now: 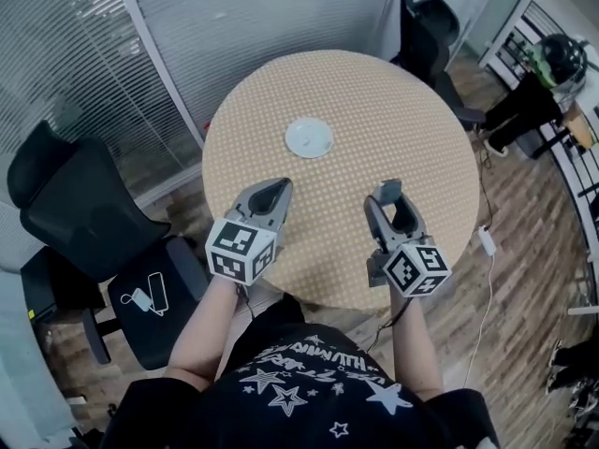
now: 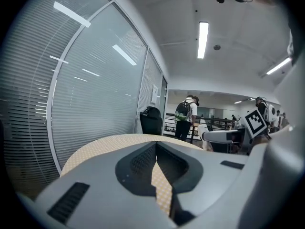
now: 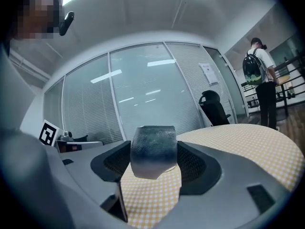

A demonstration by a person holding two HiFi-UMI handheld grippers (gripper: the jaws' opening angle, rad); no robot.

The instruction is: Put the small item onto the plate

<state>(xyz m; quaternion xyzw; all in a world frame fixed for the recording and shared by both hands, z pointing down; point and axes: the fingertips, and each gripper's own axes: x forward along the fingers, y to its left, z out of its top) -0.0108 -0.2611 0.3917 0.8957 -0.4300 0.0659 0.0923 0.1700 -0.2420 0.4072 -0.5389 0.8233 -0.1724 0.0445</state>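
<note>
Now we clamp the small item (image 3: 153,149) in our right gripper (image 1: 390,197), bound for the plate (image 1: 309,138). Our left gripper (image 1: 272,195) sits closed, empty.

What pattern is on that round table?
The table has fine yellow-and-white checks, clearest in right gripper view.

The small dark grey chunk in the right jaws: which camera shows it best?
The right gripper view. There the small dark grey textured chunk sits close-up, pinched between the right gripper's jaws. The head view shows only something dark between those jaws, and the left gripper view doesn't show it.
</note>
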